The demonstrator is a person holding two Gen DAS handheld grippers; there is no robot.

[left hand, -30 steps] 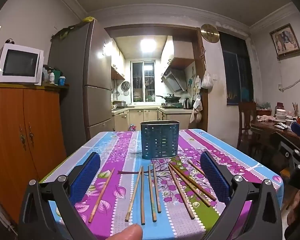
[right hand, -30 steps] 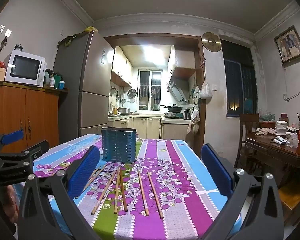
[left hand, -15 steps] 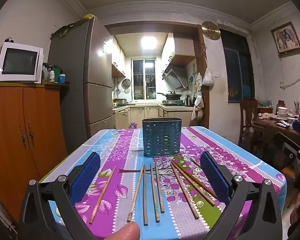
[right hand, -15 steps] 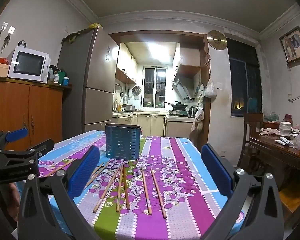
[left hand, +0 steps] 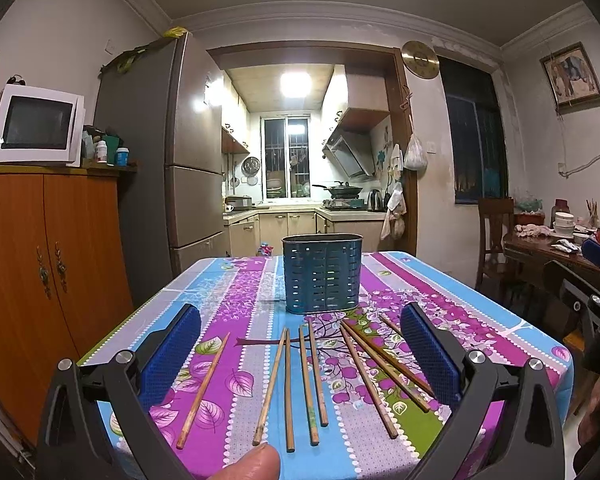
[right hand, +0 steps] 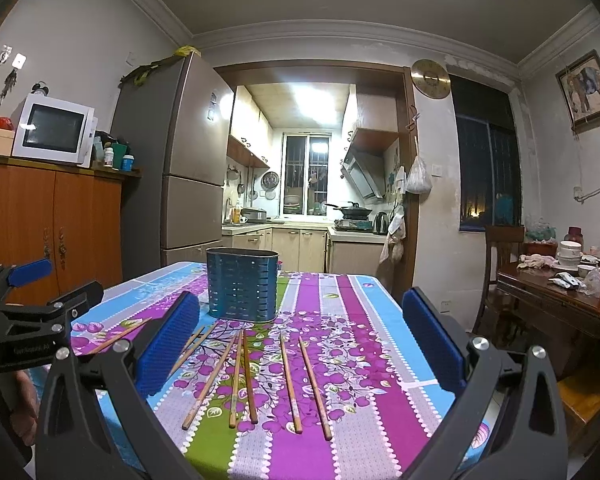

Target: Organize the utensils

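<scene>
Several wooden chopsticks (left hand: 287,384) lie side by side on the flowered tablecloth (left hand: 240,300), near its front edge; they also show in the right wrist view (right hand: 244,376). A dark blue perforated utensil holder (left hand: 321,274) stands upright behind them, seen also in the right wrist view (right hand: 242,290). My left gripper (left hand: 300,354) is open and empty, hovering above the chopsticks. My right gripper (right hand: 300,344) is open and empty, above the table's right part. The left gripper shows at the left edge of the right wrist view (right hand: 28,312).
An orange wooden cabinet (left hand: 40,280) with a microwave (left hand: 36,124) stands to the left, a fridge (left hand: 172,160) behind it. A dark dining table (right hand: 560,292) with bowls and a chair (right hand: 500,264) stand to the right. The kitchen lies beyond the doorway.
Both grippers have tilted slightly, so the table sits a little lower in both views. Chopsticks and holder have not moved. Both grippers stay open.
</scene>
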